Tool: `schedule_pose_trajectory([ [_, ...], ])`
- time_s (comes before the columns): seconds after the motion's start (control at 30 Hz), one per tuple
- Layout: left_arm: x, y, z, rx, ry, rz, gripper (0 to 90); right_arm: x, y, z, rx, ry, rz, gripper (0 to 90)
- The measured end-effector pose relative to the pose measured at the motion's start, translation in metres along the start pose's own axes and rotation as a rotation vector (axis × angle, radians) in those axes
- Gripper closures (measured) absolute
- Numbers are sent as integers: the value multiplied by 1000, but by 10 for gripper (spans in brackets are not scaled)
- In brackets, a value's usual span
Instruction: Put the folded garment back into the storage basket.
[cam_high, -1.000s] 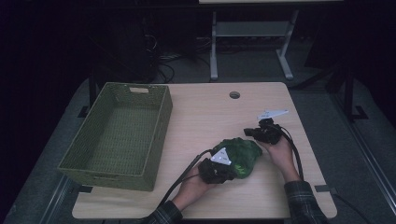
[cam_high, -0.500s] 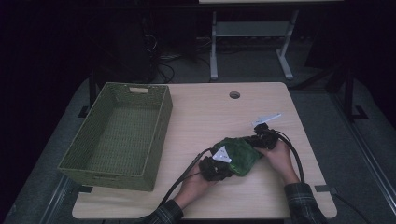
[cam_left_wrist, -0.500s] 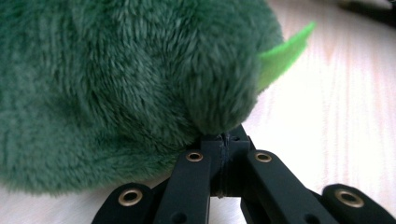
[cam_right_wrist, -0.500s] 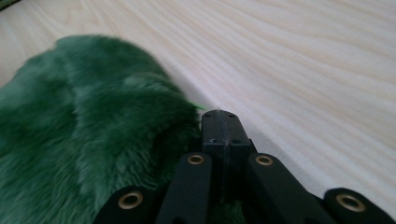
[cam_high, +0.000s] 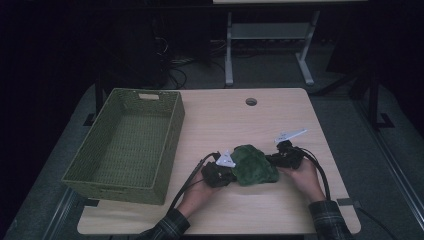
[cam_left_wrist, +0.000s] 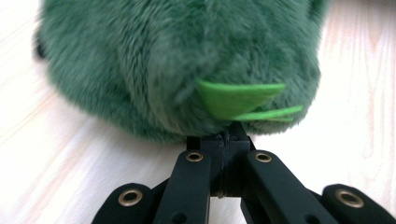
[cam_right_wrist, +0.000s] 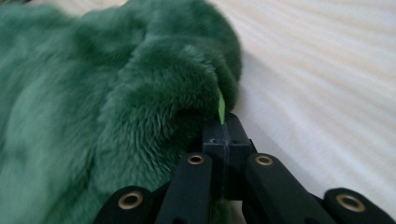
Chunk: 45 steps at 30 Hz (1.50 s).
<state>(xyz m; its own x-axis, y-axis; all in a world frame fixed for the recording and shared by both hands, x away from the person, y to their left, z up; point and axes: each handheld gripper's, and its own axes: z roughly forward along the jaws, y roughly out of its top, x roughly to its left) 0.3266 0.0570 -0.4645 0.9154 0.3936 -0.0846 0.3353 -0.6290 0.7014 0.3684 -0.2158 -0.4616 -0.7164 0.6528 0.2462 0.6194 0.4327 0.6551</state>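
A dark green plush toy (cam_high: 252, 165) lies on the light wooden table (cam_high: 235, 125), squeezed between both grippers. My left gripper (cam_high: 230, 175) meets its left side with the jaws shut; in the left gripper view the joined tips (cam_left_wrist: 224, 140) push under the fur (cam_left_wrist: 177, 60), just below two bright green felt flaps (cam_left_wrist: 238, 98). My right gripper (cam_high: 272, 161) comes in from the toy's right, also shut. In the right gripper view its tips (cam_right_wrist: 222, 128) butt against the fur (cam_right_wrist: 116, 93), with a thin felt edge (cam_right_wrist: 220, 109) standing at their seam. I cannot tell whether that felt is pinched.
A green woven basket (cam_high: 177, 125) with nothing in it stands on the left part of the table. A round cable hole (cam_high: 251, 102) sits near the far edge. A black cable trails from each gripper toward the front edge. Dark floor and a metal stand lie beyond the table.
My right gripper has come from the far right down to the toy's right side. The left gripper shifted slightly, and the toy looks more bunched up between the two.
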Motion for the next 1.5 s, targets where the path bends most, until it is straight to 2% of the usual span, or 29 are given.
schedule_pose_trajectory([
  [0.23, 17, -5, -13, 9, 38, -5, 879, 17, -10, -4, 16, 21, -32, 900],
  [0.37, 26, -9, -19, 0, 45, -28, 879, 24, -16, -6, 19, 36, -34, 900],
  [0.43, 28, -9, -21, -3, 46, -38, 872, 26, -18, -8, 17, 22, -40, 899],
  [0.5, 30, -9, -25, -2, 45, -40, 859, 25, -19, -12, -14, 3, -49, 896],
  [0.6, 27, -10, -32, 11, 42, -39, 812, 20, -24, -21, -65, -31, -22, 794],
  [0.63, 27, -10, -37, 22, 38, -28, 793, 19, -27, -24, -80, -52, -21, 745],
  [0.67, 27, -10, -37, 22, 38, -28, 763, 17, -31, -28, -96, -74, -21, 682],
  [0.7, 25, -8, -44, 17, 36, -32, 735, 14, -35, -31, -100, -83, 2, 617],
  [0.73, 24, -7, -48, 12, 44, -32, 700, 12, -38, -33, -109, -97, -3, 567],
  [0.77, 24, -7, -48, 12, 44, -32, 655, 12, -38, -33, -109, -97, -3, 567],
  [0.8, 24, -4, -53, 8, 31, -33, 607, 8, -48, -38, -126, -151, -6, 453],
  [0.9, 21, 3, -59, -1, 5, -25, 488, 2, -55, -39, -91, -183, 35, 342],
  [0.93, 21, 3, -59, -1, 5, -25, 450, 0, -59, -39, -89, -198, 33, 327],
  [0.97, 20, 9, -61, 12, -2, -13, 409, 0, -63, -39, -74, -222, 38, 275],
  [1.03, 19, 14, -62, 8, -4, -2, 356, 0, -66, -40, -73, -269, 16, 248],
  [1.13, 20, 24, -60, 10, -3, 23, 289, -1, -71, -40, -77, -300, -4, 151],
  [1.17, 20, 29, -58, 15, -7, 34, 274, -2, -74, -39, -100, -298, -4, 139],
  [1.27, 20, 38, -54, 22, -20, 37, 219, -2, -74, -40, -98, -301, 0, 134],
  [1.33, 22, 50, -47, 60, -19, 78, 197, -2, -74, -40, -99, -301, 1, 134],
  [1.47, 25, 60, -40, 80, -26, 100, 192, -2, -74, -40, -99, -301, 1, 133],
  [1.5, 28, 63, -34, 101, -38, 104, 190, -2, -74, -40, -99, -301, 1, 133],
])
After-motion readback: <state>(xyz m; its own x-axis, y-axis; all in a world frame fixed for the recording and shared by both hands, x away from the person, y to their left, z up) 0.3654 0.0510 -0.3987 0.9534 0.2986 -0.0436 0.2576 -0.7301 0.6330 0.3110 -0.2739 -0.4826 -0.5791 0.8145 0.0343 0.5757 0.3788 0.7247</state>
